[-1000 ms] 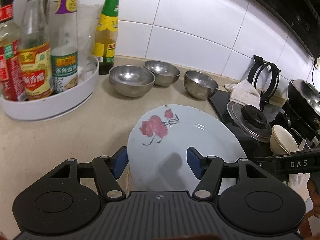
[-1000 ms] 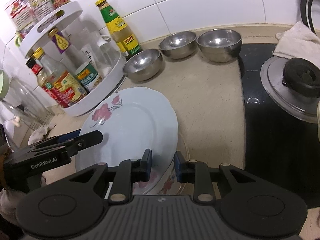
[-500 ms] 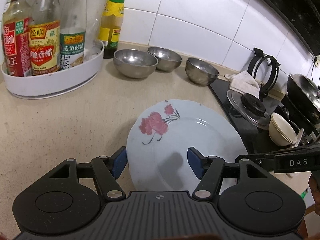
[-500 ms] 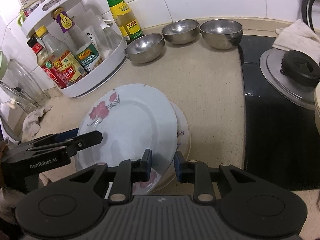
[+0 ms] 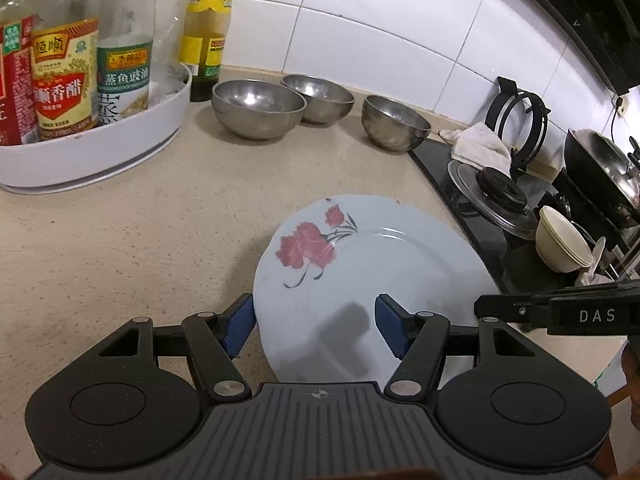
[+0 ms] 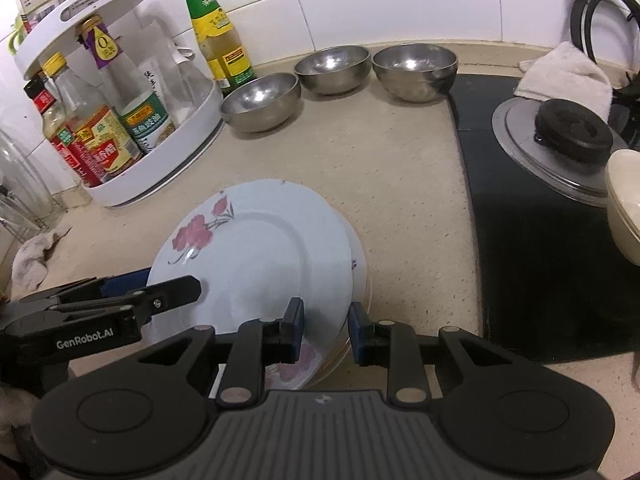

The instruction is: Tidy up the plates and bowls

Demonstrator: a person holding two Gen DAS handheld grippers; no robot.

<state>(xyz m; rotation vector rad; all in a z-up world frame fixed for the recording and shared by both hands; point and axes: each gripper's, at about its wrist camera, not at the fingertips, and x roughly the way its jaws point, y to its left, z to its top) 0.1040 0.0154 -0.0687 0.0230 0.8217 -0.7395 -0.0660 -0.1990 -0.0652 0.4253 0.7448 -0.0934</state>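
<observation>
A pale blue plate with red flowers (image 5: 360, 264) lies on top of a stack of plates (image 6: 360, 280) on the beige counter; it also shows in the right wrist view (image 6: 256, 256). My left gripper (image 5: 314, 326) is open, its blue pads straddling the plate's near left edge. My right gripper (image 6: 325, 330) is open, its fingers on either side of the plate's near right rim. Three steel bowls (image 5: 256, 108) (image 5: 318, 98) (image 5: 394, 122) stand in a row by the tiled wall, also in the right wrist view (image 6: 260, 100).
A white turntable rack with sauce bottles (image 5: 92, 136) stands at the back left. A black cooktop (image 6: 540, 240) on the right holds a pan lid (image 6: 560, 140), a cream bowl (image 5: 560, 244) and a wok (image 5: 600, 168). A cloth (image 6: 560, 76) lies behind.
Both grippers have pulled back and risen a little. The flowered plate has settled lower onto the stack, and my right gripper's fingers have opened wider around its rim.
</observation>
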